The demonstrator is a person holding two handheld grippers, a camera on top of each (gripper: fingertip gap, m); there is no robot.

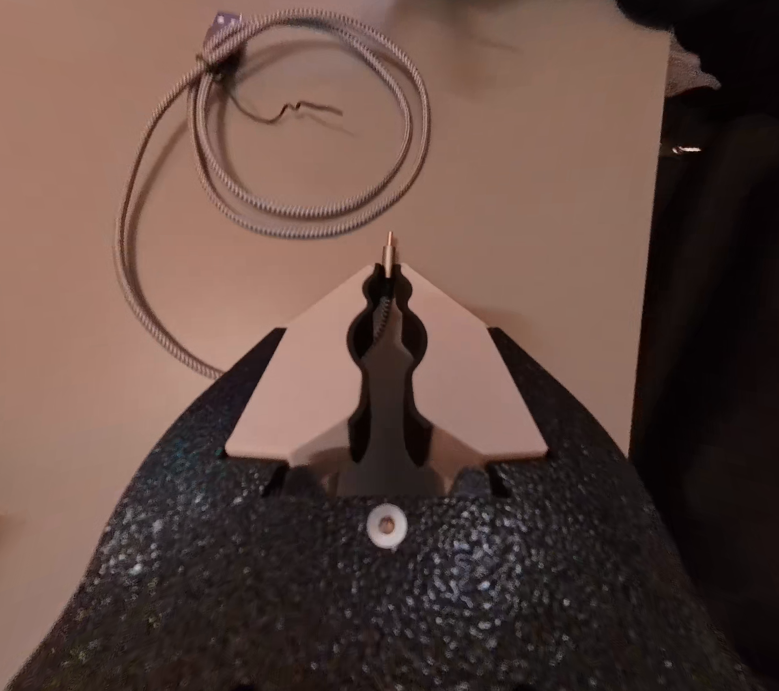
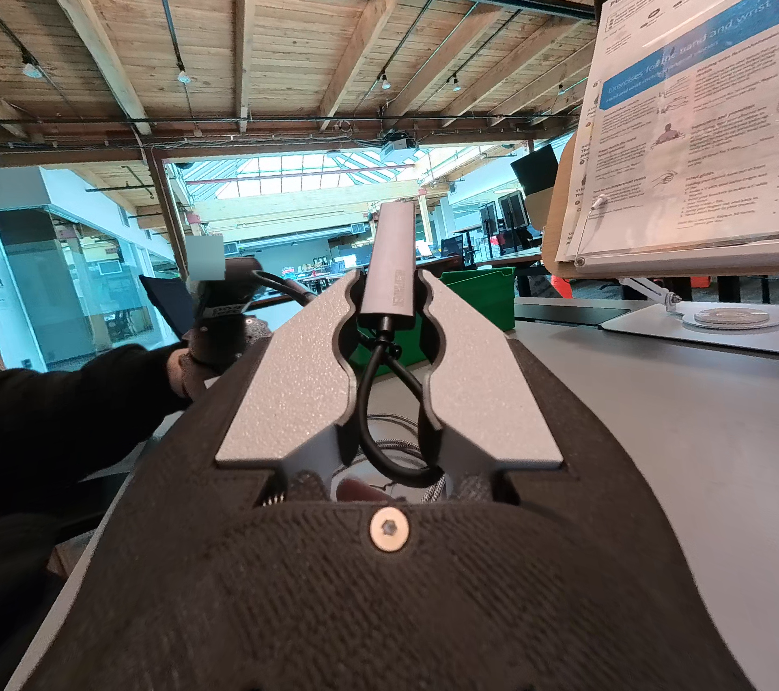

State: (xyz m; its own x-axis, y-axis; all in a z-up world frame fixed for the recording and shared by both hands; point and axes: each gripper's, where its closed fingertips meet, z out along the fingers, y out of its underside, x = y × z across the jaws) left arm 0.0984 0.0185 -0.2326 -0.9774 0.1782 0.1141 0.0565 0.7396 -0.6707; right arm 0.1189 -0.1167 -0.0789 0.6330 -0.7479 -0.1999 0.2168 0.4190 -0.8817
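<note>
Timber beams (image 2: 295, 17) span an open office above one pale table (image 1: 527, 186). On it lies one braided cable (image 1: 320, 131), its plug pinched in the closed left gripper (image 1: 388, 270); beyond the table, the right gripper (image 2: 390, 283) clamps one grey hub (image 2: 388, 262).

The coiled cable (image 1: 295, 131) lies on the table (image 1: 527, 165), ahead-left of the left tool (image 1: 388, 270).

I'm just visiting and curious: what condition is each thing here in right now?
Left gripper: shut on the cable's plug end.
Braided cable: coiled in loops on the table, tied at one spot.
Plug: metal tip sticking out past the fingertips.
Right gripper: shut on the grey hub.
Grey hub: held upright, its black cord looped below.
</note>
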